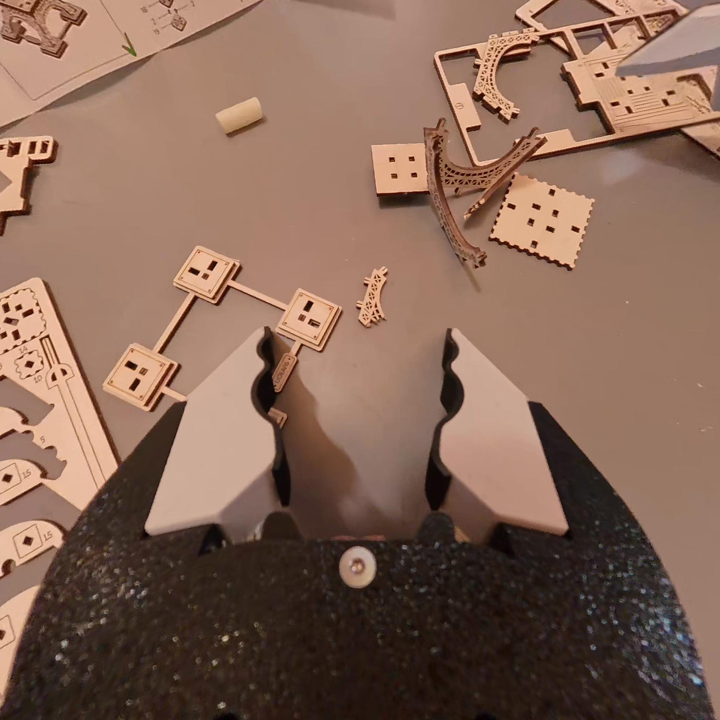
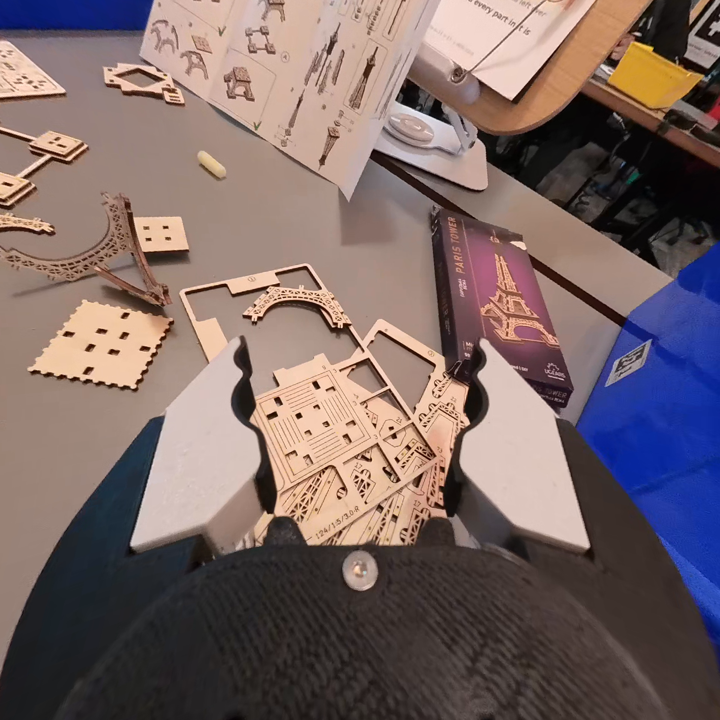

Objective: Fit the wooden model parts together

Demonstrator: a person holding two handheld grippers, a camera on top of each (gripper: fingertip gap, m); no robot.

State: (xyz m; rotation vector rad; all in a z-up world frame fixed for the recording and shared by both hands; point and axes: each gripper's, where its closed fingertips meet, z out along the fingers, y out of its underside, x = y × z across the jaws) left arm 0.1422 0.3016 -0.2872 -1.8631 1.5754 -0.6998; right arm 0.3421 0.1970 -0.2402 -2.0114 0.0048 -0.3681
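- Hovering wide apart and empty over the grey table (image 1: 311, 175): left gripper (image 1: 356, 339), pinching nothing.
- Lying just under its left finger: square base frame (image 1: 218, 327) of four small pads joined by thin sticks, flat, likely so slots face up for the legs.
- Resting a little ahead: tiny lattice piece (image 1: 373, 298), loose.
- Leaning farther ahead and right: curved lattice arches (image 1: 463, 183), joined and propped up, between a small square plate (image 1: 397, 171) and a bigger slotted plate (image 1: 541, 222).
- Spread wide too: right gripper (image 2: 360, 345), low over a pile of wooden part sheets (image 2: 323, 432), maybe to pick the next part.
- Carrying numbers and print, not repeated: sheets, purple box (image 2: 502, 311) to its right, instruction sheet (image 2: 280, 70) propped far ahead.
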